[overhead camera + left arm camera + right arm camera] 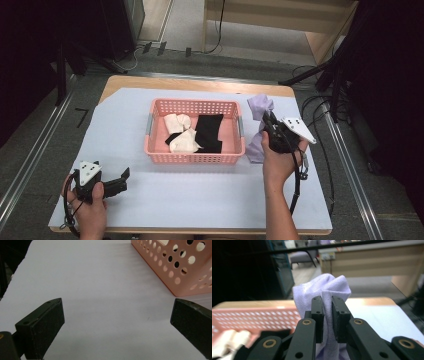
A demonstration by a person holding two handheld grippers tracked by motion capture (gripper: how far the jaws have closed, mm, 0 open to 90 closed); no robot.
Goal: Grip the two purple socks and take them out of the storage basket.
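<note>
A soft lilac knitted cloth (pixel 259 125) hangs off the desk just outside the right-hand end of the pink perforated plastic basket (pixel 192 157). The right gripper (pixel 268 122) has it pinched between both jaws, which are drawn close together with a fold of the fabric bunched above them and the rest drooping towards the pale blue desk cover (pixel 200 195). In the right gripper view the cloth (pixel 322 290) bulges over the jaw tips. The right hand (pixel 278 160) reaches forward from the near edge, forearm straight, raised above the desk.

Inside the basket lie a black folded cloth (pixel 209 132) and cream-white cloths (pixel 181 134) side by side.

The left gripper (pixel 124 176) sits low near the front left corner of the desk, held by the left hand (pixel 90 205), jaws spread wide with nothing between them, pointing right across bare cover. There is broad free surface in front of the basket and to its left.
</note>
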